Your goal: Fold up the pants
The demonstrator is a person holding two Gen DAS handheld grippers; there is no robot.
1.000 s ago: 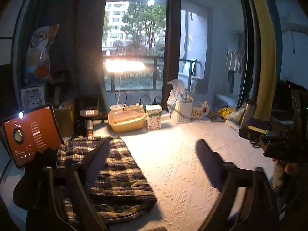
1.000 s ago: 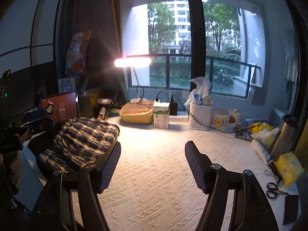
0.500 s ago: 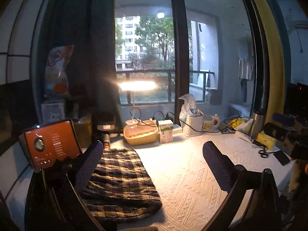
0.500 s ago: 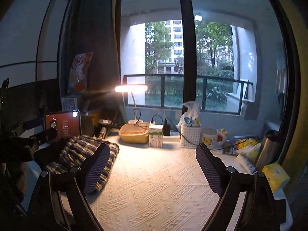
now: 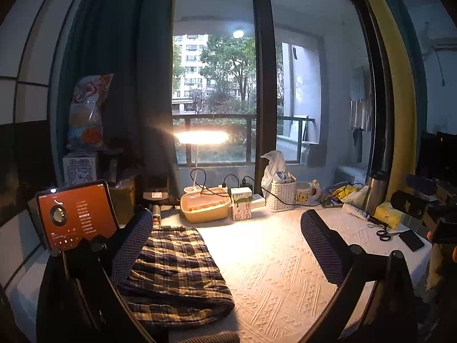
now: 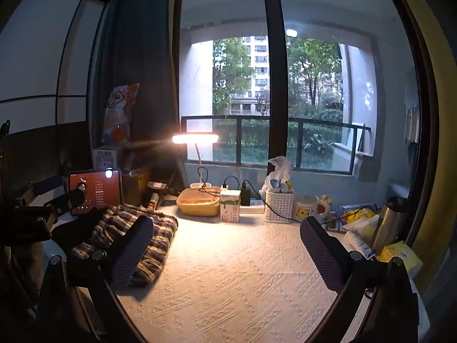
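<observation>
The plaid pants [image 5: 174,271] lie folded in a compact bundle on the left of the white textured table cover [image 5: 274,260]. They also show in the right wrist view [image 6: 160,234]. My left gripper [image 5: 228,248] is open and empty, held above the table, its left finger over the pants' left side. My right gripper [image 6: 225,251] is open and empty, held above the middle of the table, to the right of the pants.
A lit tablet [image 5: 75,217] stands at the left. At the back stand a desk lamp [image 5: 200,137], a yellow tub [image 5: 205,208], a milk carton [image 5: 241,207], a white basket [image 5: 281,197] and a mug [image 5: 304,195]. Scissors [image 5: 381,233], a phone [image 5: 411,240] and a flask [image 5: 375,191] sit right.
Both grippers have risen and drawn back from the table, so more window shows. The pants stay folded on the left. Both stay open.
</observation>
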